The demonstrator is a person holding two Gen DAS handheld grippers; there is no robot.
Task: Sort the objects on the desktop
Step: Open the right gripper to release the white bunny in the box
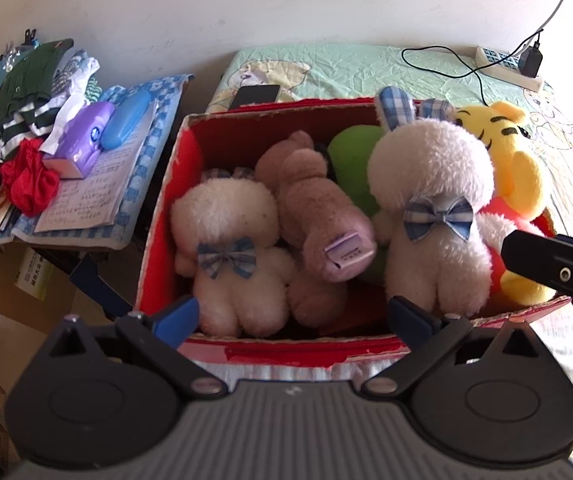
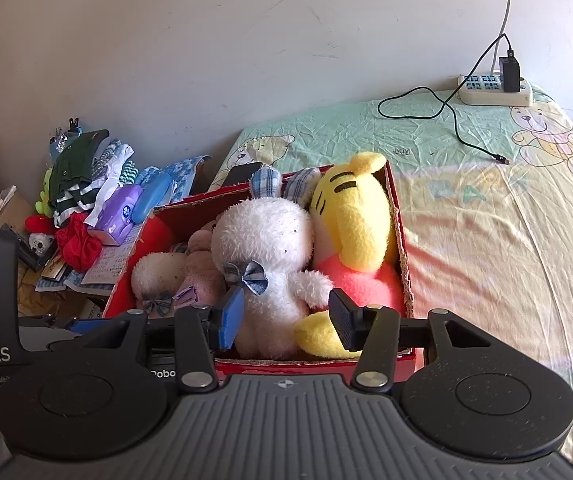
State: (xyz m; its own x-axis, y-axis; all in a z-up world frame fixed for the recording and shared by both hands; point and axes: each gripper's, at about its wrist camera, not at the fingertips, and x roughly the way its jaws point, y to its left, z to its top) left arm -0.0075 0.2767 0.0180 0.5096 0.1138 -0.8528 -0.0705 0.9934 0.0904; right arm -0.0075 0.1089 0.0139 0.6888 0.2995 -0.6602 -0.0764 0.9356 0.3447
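A red cardboard box [image 1: 286, 347] [image 2: 310, 365] on the bed is packed with plush toys. In it are a small white bunny [image 1: 222, 236], a brown plush [image 1: 318, 208], a green plush [image 1: 356, 160], a big white bunny [image 1: 430, 184] [image 2: 266, 240] with a blue bow, and a yellow tiger [image 1: 514, 160] [image 2: 354, 216]. My left gripper [image 1: 294, 318] hangs open over the box's near wall, holding nothing. My right gripper [image 2: 286, 320] is open above the near right corner. The big bunny's legs and the tiger's foot lie past its fingertips [image 1: 542, 260].
Behind the box lies a black phone [image 1: 256, 94] [image 2: 242, 172]. A power strip [image 2: 494, 90] with a charger and a loose black cable [image 2: 458, 128] sits at the bed's far end. Left of the bed, a side table [image 1: 98, 236] holds clothes, a purple tissue pack [image 1: 82, 140], a blue case and a notebook.
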